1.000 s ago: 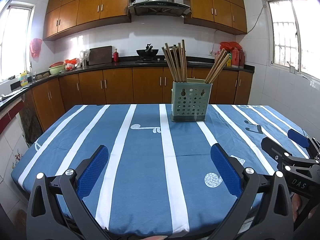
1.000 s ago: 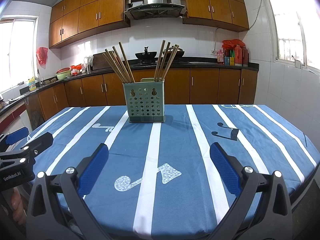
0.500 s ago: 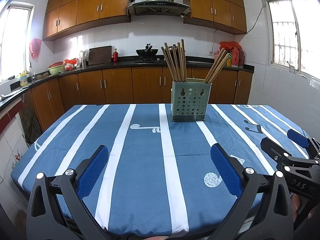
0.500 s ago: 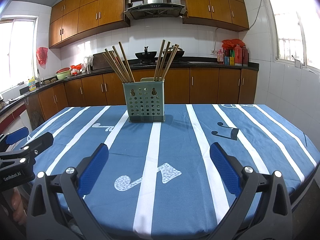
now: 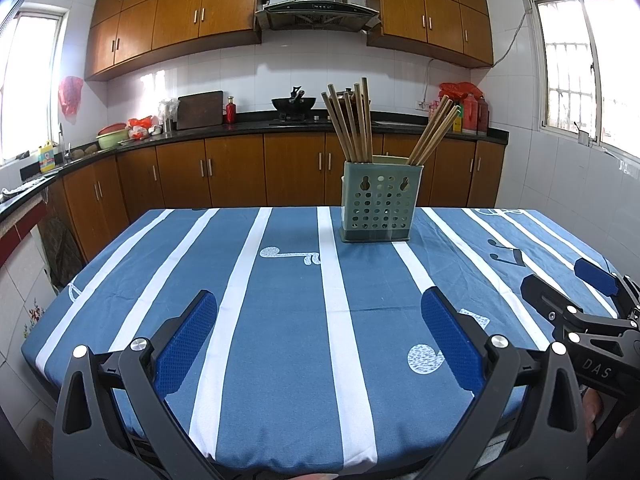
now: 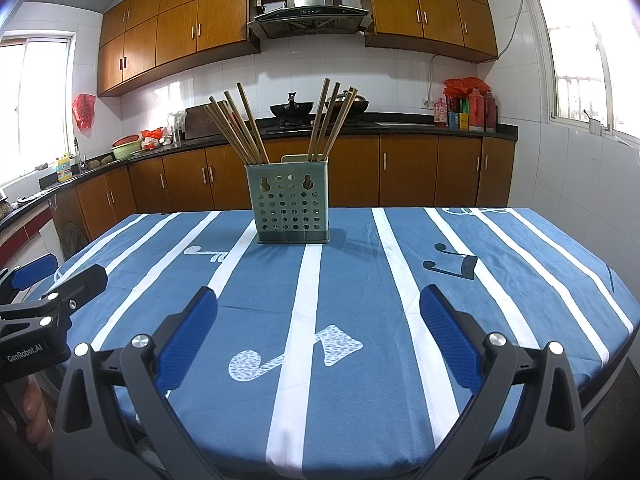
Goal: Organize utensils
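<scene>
On the striped worktop the green holder stands upright at about 12 o'clock from the left gripper, with chopsticks in two fans: one bunch at its left side, leaning slightly left, and another at its right side, leaning toward 1 o'clock. From the right gripper the holder sits at about 11 o'clock. Both grippers hover near the worktop's close edge, jaws wide apart and holding nothing. No loose utensil lies on the cloth in either view, so the scene fits either sticks already sorted into two sides or sticks waiting to be regrouped; the pictures do not settle which. If a stick is to be moved, I judge it best pinched high on its shaft, well above the rim, and lifted along its own lean so its neighbours do not drag out or tip the light holder. The holder's inside, any divider and the stick tips are hidden; an exact stick count is hard where they overlap. A pale shape behind the rim is unclear.
</scene>
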The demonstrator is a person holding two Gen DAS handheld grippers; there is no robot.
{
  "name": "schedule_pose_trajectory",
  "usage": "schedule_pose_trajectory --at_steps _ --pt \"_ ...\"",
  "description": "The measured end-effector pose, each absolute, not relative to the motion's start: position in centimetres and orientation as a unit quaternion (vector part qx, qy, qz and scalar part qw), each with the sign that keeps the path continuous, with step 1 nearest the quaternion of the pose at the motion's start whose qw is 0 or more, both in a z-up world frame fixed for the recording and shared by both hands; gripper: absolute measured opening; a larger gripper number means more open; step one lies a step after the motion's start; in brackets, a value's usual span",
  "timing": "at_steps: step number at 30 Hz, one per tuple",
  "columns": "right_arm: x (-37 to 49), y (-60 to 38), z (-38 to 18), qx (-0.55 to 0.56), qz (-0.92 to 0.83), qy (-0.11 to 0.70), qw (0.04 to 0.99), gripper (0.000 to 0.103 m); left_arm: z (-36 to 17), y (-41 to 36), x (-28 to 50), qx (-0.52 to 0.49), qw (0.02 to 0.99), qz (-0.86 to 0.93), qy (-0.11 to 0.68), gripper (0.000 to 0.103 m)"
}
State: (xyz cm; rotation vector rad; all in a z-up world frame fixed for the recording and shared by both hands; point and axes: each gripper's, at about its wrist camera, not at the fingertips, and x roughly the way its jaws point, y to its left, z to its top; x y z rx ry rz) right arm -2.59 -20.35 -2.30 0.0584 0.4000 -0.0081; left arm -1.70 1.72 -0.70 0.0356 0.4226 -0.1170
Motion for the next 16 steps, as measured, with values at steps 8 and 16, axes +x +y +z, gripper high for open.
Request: schedule_pose_trajectory --at_steps 8,16 --pt "-2.60 -20.35 -2.26 0.029 -0.004 0.198 0.980 0.099 -0.76 1.38 -1.81 0.021 0.977 -0.054 0.207 0.101" --pt "-2.64 -20.32 -2.33 0.030 -0.004 0.199 0.980 0.099 -0.69 1.38 -1.74 0.017 0.976 -0.054 0.211 0.101"
